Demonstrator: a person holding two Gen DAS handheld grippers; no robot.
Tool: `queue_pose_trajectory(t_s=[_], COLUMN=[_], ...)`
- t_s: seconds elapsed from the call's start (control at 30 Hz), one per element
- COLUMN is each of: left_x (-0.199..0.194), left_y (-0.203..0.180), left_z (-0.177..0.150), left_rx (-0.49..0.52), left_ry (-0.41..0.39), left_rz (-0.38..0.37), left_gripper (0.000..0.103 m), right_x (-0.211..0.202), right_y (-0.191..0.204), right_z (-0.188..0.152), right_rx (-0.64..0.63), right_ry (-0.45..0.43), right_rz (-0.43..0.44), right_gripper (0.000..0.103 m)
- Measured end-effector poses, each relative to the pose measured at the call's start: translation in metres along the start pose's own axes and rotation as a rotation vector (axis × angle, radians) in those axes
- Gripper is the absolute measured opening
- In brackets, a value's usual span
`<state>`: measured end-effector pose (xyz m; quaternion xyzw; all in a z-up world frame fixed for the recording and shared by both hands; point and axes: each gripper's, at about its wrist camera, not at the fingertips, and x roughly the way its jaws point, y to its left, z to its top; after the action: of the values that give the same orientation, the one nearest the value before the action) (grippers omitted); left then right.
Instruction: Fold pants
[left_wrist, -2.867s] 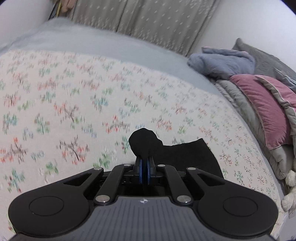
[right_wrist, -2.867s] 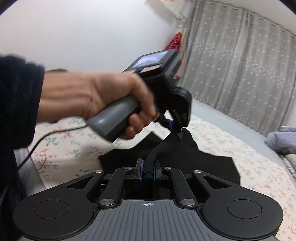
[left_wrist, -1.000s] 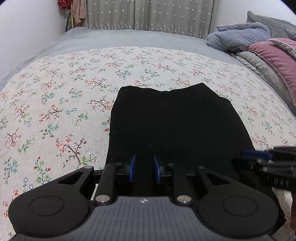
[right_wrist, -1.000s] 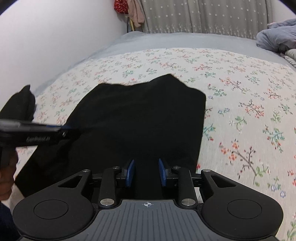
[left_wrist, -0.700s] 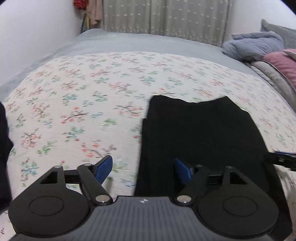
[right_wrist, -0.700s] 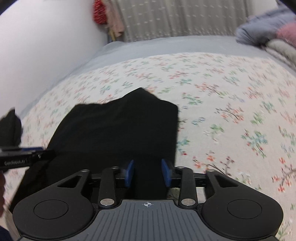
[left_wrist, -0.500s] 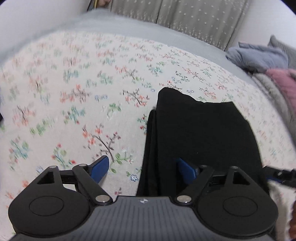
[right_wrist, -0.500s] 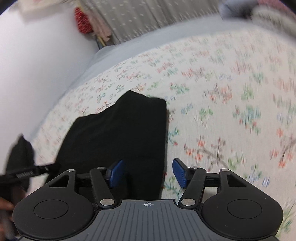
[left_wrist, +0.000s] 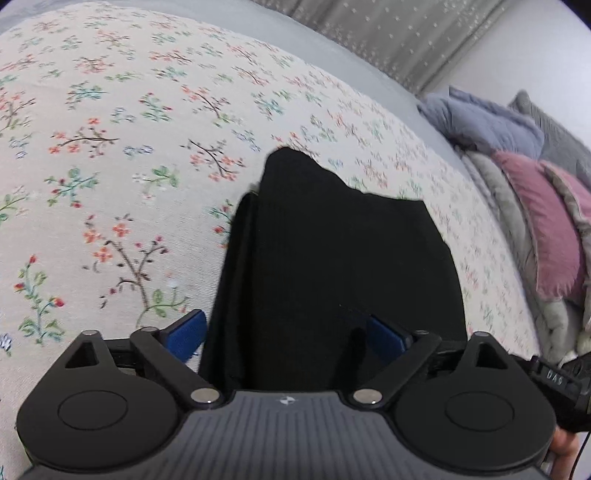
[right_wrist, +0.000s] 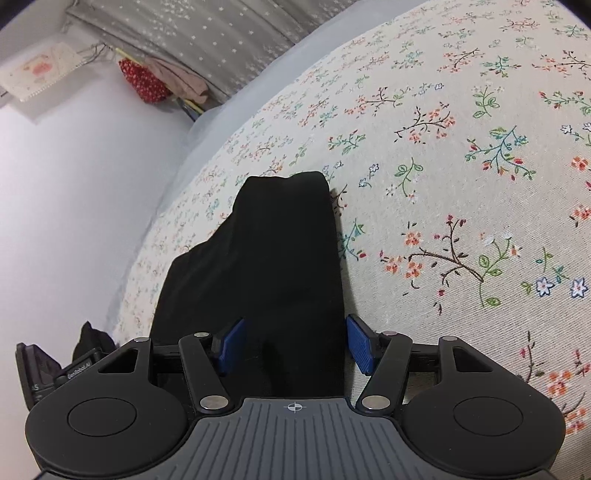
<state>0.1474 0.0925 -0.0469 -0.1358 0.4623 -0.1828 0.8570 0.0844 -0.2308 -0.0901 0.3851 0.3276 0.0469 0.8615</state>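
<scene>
The black pants (left_wrist: 332, 266) lie folded in a flat stack on the floral bedspread (left_wrist: 110, 166); they also show in the right wrist view (right_wrist: 266, 258). My left gripper (left_wrist: 286, 332) is open and empty, its blue pads straddling the near left edge of the stack. My right gripper (right_wrist: 295, 345) is open and empty, its pads straddling the near right edge. The other gripper shows at the right edge of the left wrist view (left_wrist: 561, 380) and at the left edge of the right wrist view (right_wrist: 55, 373).
Pillows and blankets are piled at the right: a blue-grey one (left_wrist: 487, 122) and a pink one (left_wrist: 546, 229). A grey curtain (right_wrist: 207, 33) hangs behind the bed. A white wall (right_wrist: 66, 206) runs along the bed's left side.
Both grippers held the pants shut, laid them down folded, then opened and let go. Both have since tilted and drawn back to the stack's near edge.
</scene>
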Motion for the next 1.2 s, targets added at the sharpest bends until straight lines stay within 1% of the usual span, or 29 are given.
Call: queue_pose_trajectory(t_s=[0.07, 0.17, 0.23, 0.27, 0.3, 0.37, 0.4, 0.43, 0.47, 0.5, 0.53, 0.57, 0.67, 0.73, 0.8, 0.87, 0.93, 1.0, 1.07, 1.17, 1.2], left_x=[0.005, 0.012, 0.014, 0.015, 0.016, 0.016, 0.016, 0.016, 0.014, 0.012, 0.01, 0.009, 0.006, 0.005, -0.001, -0.005, -0.008, -0.008, -0.005, 0.004, 0.012], left_y=[-0.008, -0.016, -0.022, -0.025, -0.029, -0.034, -0.035, -0.036, -0.036, -0.037, -0.036, -0.036, -0.043, -0.047, -0.057, -0.067, -0.075, -0.082, -0.09, -0.102, -0.105], left_z=[0.001, 0.001, 0.0, 0.0, -0.001, -0.001, -0.001, -0.001, 0.0, 0.001, 0.002, 0.002, 0.003, 0.003, 0.001, 0.006, 0.015, 0.031, 0.048, 0.073, 0.082], left_rx=[0.035, 0.055, 0.073, 0.082, 0.094, 0.101, 0.103, 0.106, 0.106, 0.103, 0.098, 0.095, 0.103, 0.103, 0.117, 0.143, 0.151, 0.134, 0.118, 0.116, 0.122], left_ry=[0.019, 0.039, 0.043, 0.039, 0.035, 0.031, 0.027, 0.022, 0.017, 0.013, 0.006, -0.003, -0.03, -0.05, -0.093, -0.146, -0.188, -0.218, -0.26, -0.313, -0.314], left_rz=[0.025, 0.039, 0.065, 0.076, 0.083, 0.081, 0.084, 0.093, 0.107, 0.112, 0.11, 0.107, 0.111, 0.13, 0.154, 0.16, 0.139, 0.114, 0.087, 0.048, 0.04], left_gripper=[0.103, 0.103, 0.103, 0.098, 0.094, 0.081, 0.077, 0.069, 0.059, 0.056, 0.049, 0.043, 0.04, 0.039, 0.038, 0.037, 0.037, 0.037, 0.037, 0.037, 0.038], right_x=[0.0, 0.004, 0.008, 0.01, 0.011, 0.014, 0.015, 0.016, 0.017, 0.017, 0.016, 0.016, 0.014, 0.014, 0.012, 0.011, 0.01, 0.008, 0.006, 0.001, 0.0], right_y=[0.002, 0.004, 0.005, 0.007, 0.01, 0.015, 0.016, 0.015, 0.015, 0.016, 0.018, 0.023, 0.041, 0.051, 0.057, 0.067, 0.08, 0.092, 0.099, 0.101, 0.101], right_z=[0.0, -0.001, -0.002, -0.003, -0.004, -0.005, -0.005, -0.005, -0.004, -0.003, -0.003, -0.003, -0.004, -0.004, -0.003, -0.001, 0.002, 0.009, 0.024, 0.054, 0.064], right_rx=[-0.005, -0.012, -0.021, -0.034, -0.052, -0.087, -0.097, -0.098, -0.096, -0.103, -0.116, -0.141, -0.252, -0.31, -0.353, -0.417, -0.501, -0.572, -0.599, -0.621, -0.625], right_ry=[-0.006, -0.015, -0.025, -0.03, -0.032, -0.034, -0.029, -0.023, -0.022, -0.022, -0.024, -0.029, -0.053, -0.067, -0.076, -0.088, -0.12, -0.162, -0.193, -0.257, -0.282], right_rz=[0.0, 0.002, -0.002, -0.006, -0.012, -0.036, -0.048, -0.058, -0.059, -0.063, -0.066, -0.076, -0.11, -0.126, -0.136, -0.152, -0.18, -0.201, -0.207, -0.214, -0.21], right_gripper=[0.059, 0.059, 0.059, 0.058, 0.057, 0.049, 0.036, 0.028, 0.026, 0.02, 0.015, 0.014, 0.013, 0.013, 0.013, 0.012, 0.012, 0.012, 0.012, 0.012, 0.012])
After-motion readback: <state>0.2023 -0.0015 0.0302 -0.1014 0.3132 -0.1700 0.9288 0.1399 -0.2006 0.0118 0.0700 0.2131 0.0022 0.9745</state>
